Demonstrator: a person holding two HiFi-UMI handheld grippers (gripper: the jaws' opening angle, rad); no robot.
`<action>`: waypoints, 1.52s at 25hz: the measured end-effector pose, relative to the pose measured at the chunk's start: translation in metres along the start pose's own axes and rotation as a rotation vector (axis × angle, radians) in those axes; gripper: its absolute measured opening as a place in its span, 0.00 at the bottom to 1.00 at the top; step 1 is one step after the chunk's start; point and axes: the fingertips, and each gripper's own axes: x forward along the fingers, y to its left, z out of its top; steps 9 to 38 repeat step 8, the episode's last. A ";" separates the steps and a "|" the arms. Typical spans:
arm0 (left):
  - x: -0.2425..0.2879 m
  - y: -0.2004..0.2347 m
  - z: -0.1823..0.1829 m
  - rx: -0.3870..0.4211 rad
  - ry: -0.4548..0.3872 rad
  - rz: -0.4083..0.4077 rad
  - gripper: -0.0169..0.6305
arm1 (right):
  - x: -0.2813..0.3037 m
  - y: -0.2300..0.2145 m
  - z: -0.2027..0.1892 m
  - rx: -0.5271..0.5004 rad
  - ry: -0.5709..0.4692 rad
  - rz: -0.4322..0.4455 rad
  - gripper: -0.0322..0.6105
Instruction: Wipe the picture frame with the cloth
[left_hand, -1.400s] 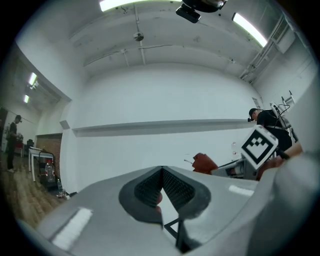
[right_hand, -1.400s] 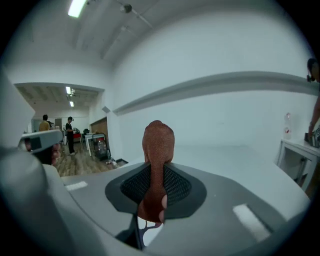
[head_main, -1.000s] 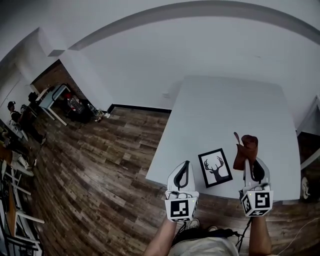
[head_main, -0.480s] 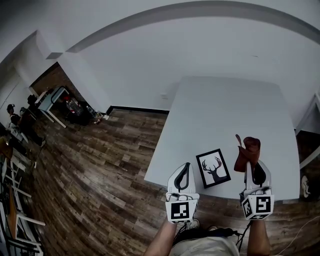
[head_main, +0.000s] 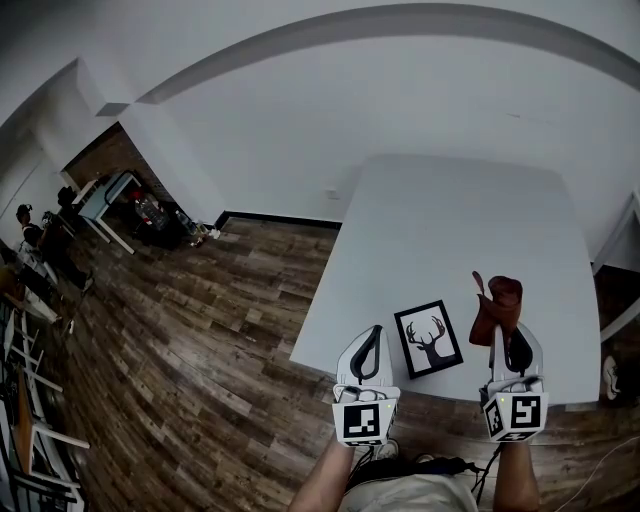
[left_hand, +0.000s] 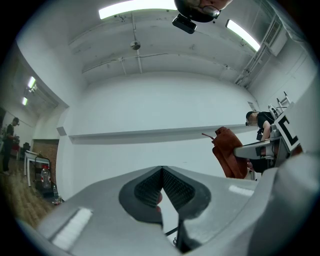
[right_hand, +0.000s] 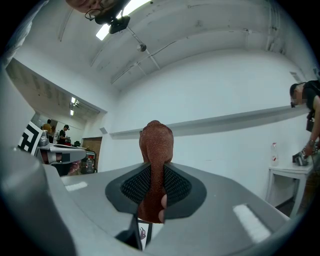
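1. Brown wood planks of the floor (head_main: 200, 330) filled the left of the head view, with a few people and some furniture small at the far left edge.
2. The left gripper (head_main: 371, 342) was held at the near edge of the white table (head_main: 450, 210), close to its left corner. Its jaws were pressed together with nothing between them, and the left gripper view showed the ribbed pads meeting along a single line.
3. Just right of that gripper, the picture frame (head_main: 428, 338) lay flat on the table near the front edge, between the two grippers. It had a black border around a deer-head silhouette on white, and it sat slightly askew to the table edge.
4. Right of the frame and apart from it, the rust-brown cloth (head_main: 497, 305) stood bunched above the right gripper's tips, clear of the tabletop.
5. The right gripper (head_main: 505, 345) had its jaws clamped on the cloth. In the right gripper view the fabric ran down between the pads and bulged above them in a rounded fold.
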 end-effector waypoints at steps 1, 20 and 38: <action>0.000 0.000 0.000 0.001 -0.007 0.001 0.03 | 0.000 0.000 -0.001 -0.005 0.002 0.000 0.19; 0.000 0.000 -0.001 0.003 0.005 0.002 0.03 | -0.001 0.001 -0.006 0.002 0.009 -0.001 0.19; 0.000 0.000 -0.001 0.003 0.005 0.002 0.03 | -0.001 0.001 -0.006 0.002 0.009 -0.001 0.19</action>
